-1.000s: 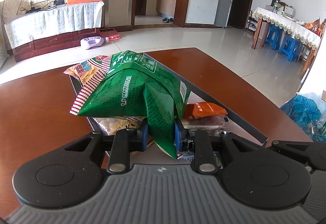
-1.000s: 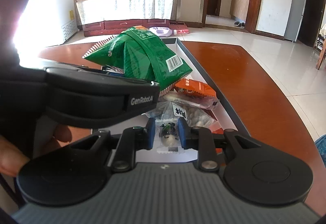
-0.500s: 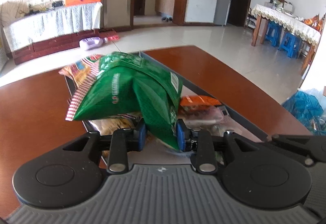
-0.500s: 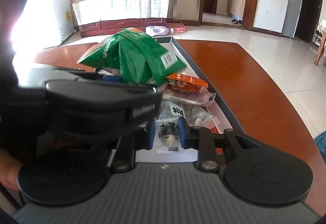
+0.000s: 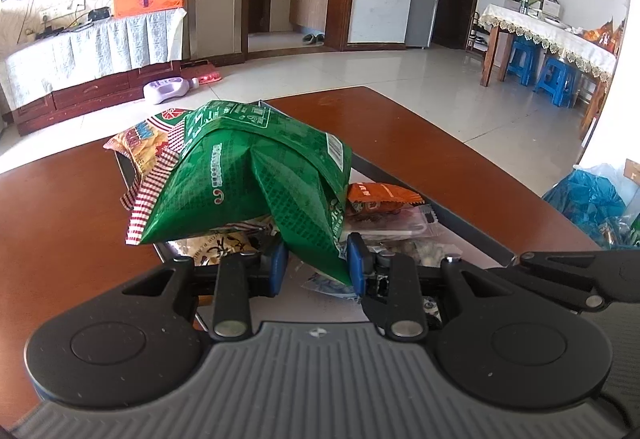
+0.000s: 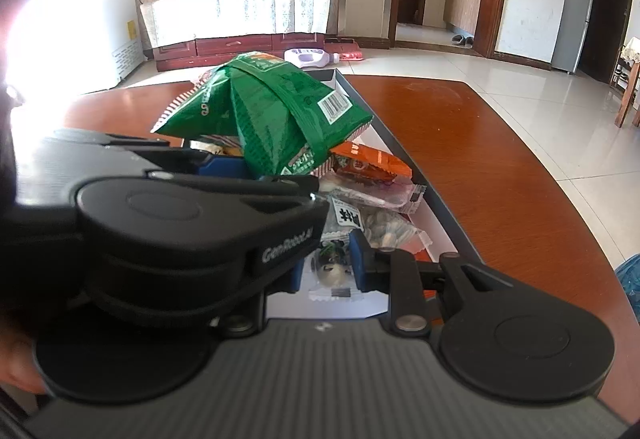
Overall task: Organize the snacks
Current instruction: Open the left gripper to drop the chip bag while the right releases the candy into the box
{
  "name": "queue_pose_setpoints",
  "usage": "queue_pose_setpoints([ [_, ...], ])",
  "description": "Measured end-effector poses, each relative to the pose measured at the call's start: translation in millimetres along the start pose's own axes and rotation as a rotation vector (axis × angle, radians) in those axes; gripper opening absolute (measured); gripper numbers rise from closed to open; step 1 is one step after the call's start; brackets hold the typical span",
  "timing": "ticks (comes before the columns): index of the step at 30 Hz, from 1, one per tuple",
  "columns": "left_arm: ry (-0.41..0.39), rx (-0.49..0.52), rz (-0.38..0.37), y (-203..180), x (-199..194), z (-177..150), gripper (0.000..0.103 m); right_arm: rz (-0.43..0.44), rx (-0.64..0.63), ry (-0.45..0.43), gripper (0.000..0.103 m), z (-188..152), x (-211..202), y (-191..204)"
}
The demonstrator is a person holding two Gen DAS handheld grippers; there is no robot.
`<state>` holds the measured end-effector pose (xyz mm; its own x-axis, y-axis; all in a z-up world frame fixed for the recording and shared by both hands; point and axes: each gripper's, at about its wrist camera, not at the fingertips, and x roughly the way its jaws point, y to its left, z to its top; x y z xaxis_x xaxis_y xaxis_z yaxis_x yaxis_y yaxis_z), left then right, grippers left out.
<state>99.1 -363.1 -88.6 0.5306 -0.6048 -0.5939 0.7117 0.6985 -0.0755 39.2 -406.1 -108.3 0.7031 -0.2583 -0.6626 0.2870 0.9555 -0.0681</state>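
A green snack bag [image 5: 248, 179] lies on top of other packets in a long dark-rimmed tray [image 5: 460, 223] on the brown table. My left gripper [image 5: 318, 265] stands open around the bag's lower corner, its blue pads apart from the foil. The bag also shows in the right wrist view [image 6: 276, 115]. My right gripper [image 6: 326, 271] is shut on a small clear candy packet [image 6: 332, 273] over the tray's near end; its left finger is hidden behind the left gripper's body [image 6: 180, 227]. An orange packet [image 6: 372, 163] and a clear packet [image 6: 372, 195] lie in the tray.
A yellow-and-red striped snack bag [image 5: 148, 147] lies under the green bag at the tray's far left. A blue plastic bag [image 5: 592, 199] sits off the table's right edge. The brown table [image 6: 500, 167] extends right of the tray.
My left gripper's pads have spread apart from the green bag's corner, and the bag has settled lower onto the pile. The right gripper has kept its hold on the candy packet.
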Motion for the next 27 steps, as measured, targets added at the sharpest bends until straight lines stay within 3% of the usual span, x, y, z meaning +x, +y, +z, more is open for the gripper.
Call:
queue_pose_setpoints([
  [5, 0.010, 0.017, -0.023, -1, -6, -1, 0.045, -0.001, -0.005, 0.004, 0.029, -1, 0, 2],
  [19, 0.022, -0.008, -0.049, 17, -18, 1, 0.048, 0.005, -0.020, -0.020, 0.029, -2, 1, 5],
  [20, 0.020, -0.010, -0.052, 18, -19, 1, 0.050, 0.005, -0.020, -0.022, 0.029, -2, 2, 5],
  [23, 0.010, -0.008, -0.046, 20, -23, 0, 0.072, 0.005, -0.024, -0.025, 0.030, -3, 2, 5],
  [27, -0.005, 0.001, -0.066, 21, -31, 0, 0.075, 0.003, -0.018, -0.021, 0.030, -2, 1, 4],
])
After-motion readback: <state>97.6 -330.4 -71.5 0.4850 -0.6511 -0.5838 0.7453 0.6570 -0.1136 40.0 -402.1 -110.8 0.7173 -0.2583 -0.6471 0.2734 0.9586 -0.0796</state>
